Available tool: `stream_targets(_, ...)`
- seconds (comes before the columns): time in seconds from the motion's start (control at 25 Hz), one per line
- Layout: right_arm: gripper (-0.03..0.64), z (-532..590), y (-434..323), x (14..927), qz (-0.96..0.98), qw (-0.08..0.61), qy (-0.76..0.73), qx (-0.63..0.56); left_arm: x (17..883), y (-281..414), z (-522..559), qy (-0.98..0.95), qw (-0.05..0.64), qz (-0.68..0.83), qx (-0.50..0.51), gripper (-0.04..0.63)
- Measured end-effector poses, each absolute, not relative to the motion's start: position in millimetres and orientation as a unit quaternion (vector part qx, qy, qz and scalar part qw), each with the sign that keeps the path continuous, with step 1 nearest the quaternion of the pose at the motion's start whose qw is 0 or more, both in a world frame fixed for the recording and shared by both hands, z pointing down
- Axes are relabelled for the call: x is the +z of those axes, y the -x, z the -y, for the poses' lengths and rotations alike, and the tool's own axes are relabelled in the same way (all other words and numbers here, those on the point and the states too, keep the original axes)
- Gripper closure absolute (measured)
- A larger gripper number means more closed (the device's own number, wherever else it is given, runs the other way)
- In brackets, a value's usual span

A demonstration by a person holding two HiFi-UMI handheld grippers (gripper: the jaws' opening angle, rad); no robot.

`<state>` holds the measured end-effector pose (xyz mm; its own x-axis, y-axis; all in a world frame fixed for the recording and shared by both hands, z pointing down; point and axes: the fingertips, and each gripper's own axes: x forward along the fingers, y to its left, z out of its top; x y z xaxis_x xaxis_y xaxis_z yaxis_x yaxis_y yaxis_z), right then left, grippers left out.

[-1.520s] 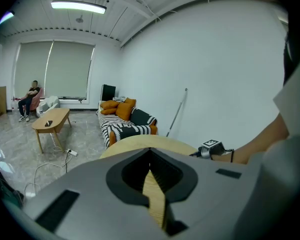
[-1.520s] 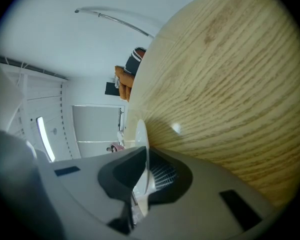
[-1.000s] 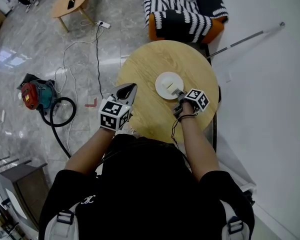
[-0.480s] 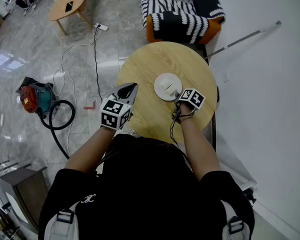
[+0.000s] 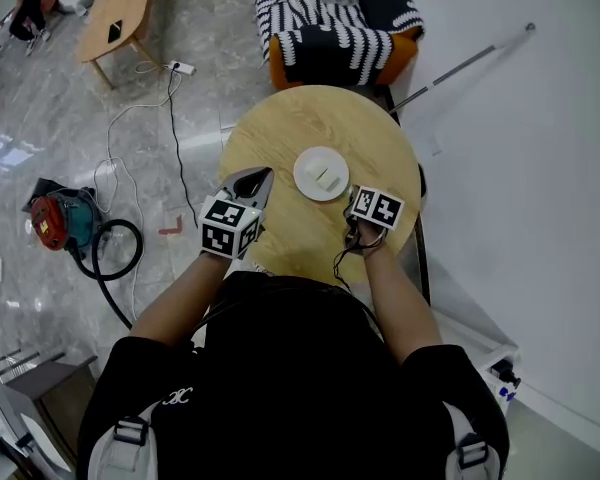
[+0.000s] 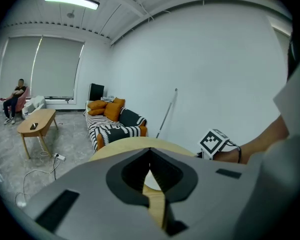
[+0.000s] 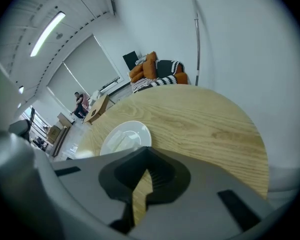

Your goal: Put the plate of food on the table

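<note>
Along our left gripper, jaws pressed together on nothing, we see the round wooden table just past them, a marker cube at its right edge, and beyond it a striped sofa with orange cushions and a thin pole leaning on the white wall.

The plate sits midway on the round table, with bare wood all around it. A wall crowds the table's right edge.
</note>
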<state>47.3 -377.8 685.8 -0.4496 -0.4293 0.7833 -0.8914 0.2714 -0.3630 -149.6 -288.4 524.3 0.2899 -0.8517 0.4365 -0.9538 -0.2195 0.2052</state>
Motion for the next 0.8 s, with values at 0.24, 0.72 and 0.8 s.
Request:
stream_targets(0.24,0.609,382.1,-55.4,648.9,0.789,0.249,-0.445,0.342,517.8,137.8,299.6,-0.788,0.212,0.568,0.112,0.588)
stream_targets(0.72,0.609,384.6,-55.5,562.2,0.842,0.197,-0.459,0.204,515.6,119.5,309.2,-0.807,0.206,0.542,0.113,0.588)
stream_targets(0.8,0.609,380.0,-55.4,557.9,0.842,0.185,-0.463,0.204,514.9,117.3,309.7,-0.809,0.205,0.539,0.113,0.588)
